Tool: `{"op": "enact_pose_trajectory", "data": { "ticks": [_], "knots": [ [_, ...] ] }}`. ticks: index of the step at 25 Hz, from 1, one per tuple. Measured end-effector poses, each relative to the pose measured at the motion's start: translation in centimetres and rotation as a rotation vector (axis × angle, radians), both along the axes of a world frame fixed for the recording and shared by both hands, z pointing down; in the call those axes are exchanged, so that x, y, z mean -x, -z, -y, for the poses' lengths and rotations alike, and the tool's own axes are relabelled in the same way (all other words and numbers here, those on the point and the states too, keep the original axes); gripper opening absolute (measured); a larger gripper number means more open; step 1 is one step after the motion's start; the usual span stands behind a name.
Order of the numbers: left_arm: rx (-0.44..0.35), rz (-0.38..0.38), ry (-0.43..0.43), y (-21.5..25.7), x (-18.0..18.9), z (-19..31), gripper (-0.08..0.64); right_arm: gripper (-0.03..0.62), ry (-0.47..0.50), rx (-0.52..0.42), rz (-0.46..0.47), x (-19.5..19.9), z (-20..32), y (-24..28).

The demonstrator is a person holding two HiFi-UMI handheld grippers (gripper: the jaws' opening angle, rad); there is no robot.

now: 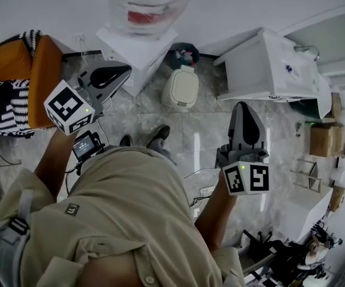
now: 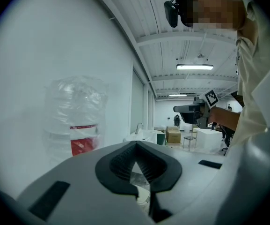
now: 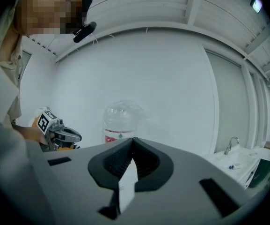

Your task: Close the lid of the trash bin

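Left gripper view: the left claw [image 2: 135, 143] is closed, its dark pads meet at the tips, and nothing is held between them.
Right gripper view: the right claw [image 3: 134, 139] is closed the same way and is empty.
Claw positions: in the head view both are held up in the air. The left is out at the person's left and the right at the person's right, and each is well apart from the bin.
Trash bin: the cream trash bin [image 1: 180, 104] stands on the grey floor [image 1: 208, 130], a little ahead of the person's shoes [image 1: 154, 137].
Lid: the lid [image 1: 181, 82] seems to lie down flat on the bin, though from straight above this is hard to be sure of.
Behind the bin: a dark container [image 1: 184, 54] with something inside sits against the wall, just beside the bin.
Left of the bin: a white dispenser [image 1: 137, 46] carries a clear water bottle [image 1: 148, 5] with a red label.
Right of the bin: a white counter [image 1: 262, 70] with a sink and tap.
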State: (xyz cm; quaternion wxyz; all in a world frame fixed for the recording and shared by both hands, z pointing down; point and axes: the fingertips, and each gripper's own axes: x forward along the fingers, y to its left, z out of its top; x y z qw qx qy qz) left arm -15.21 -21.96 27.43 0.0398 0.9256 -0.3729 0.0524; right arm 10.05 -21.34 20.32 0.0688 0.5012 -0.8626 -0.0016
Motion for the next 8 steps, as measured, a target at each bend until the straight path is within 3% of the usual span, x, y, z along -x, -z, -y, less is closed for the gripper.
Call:
{"op": "enact_pose_trajectory", "data": {
  "ticks": [8],
  "knots": [
    [0.018,-0.005,0.0,-0.13,-0.24,0.39,0.014,0.021,-0.005,0.025,-0.001,-0.15,0.26,-1.13]
  ]
}}
